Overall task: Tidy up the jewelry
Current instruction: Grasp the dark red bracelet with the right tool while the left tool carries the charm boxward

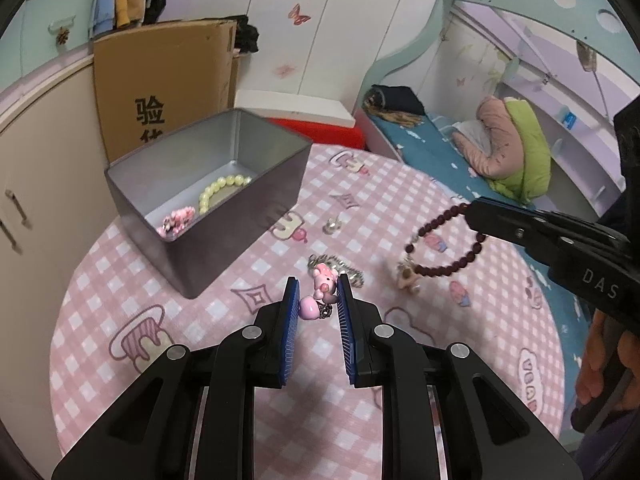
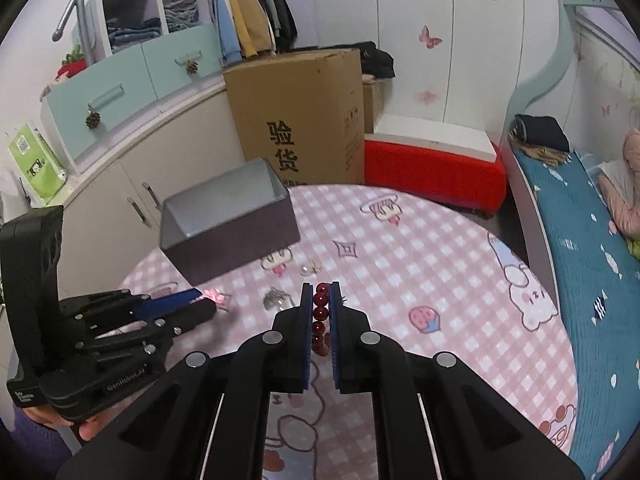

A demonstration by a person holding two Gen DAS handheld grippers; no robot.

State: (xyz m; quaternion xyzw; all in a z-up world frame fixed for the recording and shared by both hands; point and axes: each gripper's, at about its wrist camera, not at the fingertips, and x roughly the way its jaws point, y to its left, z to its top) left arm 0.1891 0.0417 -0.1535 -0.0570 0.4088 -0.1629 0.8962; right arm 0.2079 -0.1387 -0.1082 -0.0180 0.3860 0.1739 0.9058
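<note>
My left gripper (image 1: 318, 282) is shut on a pink cartoon charm (image 1: 323, 278) with a pink bead, held just above the pink checked tablecloth (image 1: 400, 340); its silver chain (image 1: 340, 270) trails behind. My right gripper (image 2: 320, 292) is shut on a dark red bead bracelet (image 2: 320, 312), which hangs off the cloth with a pale pendant (image 1: 406, 276) at the bottom of its loop (image 1: 444, 268). The grey open box (image 1: 240, 240) at the left back holds a yellow bead bracelet (image 1: 222, 190) and a pink piece (image 1: 176, 220). A small silver ring (image 1: 333, 225) lies on the cloth.
The round table ends close behind the grey box (image 2: 240, 236). Past it stand a cardboard box (image 2: 300, 120), a red stool (image 2: 432, 172) and cream cabinets (image 2: 120, 184). A bed with a blue sheet (image 2: 580, 280) runs along the right. A hand (image 1: 600, 360) holds the right gripper.
</note>
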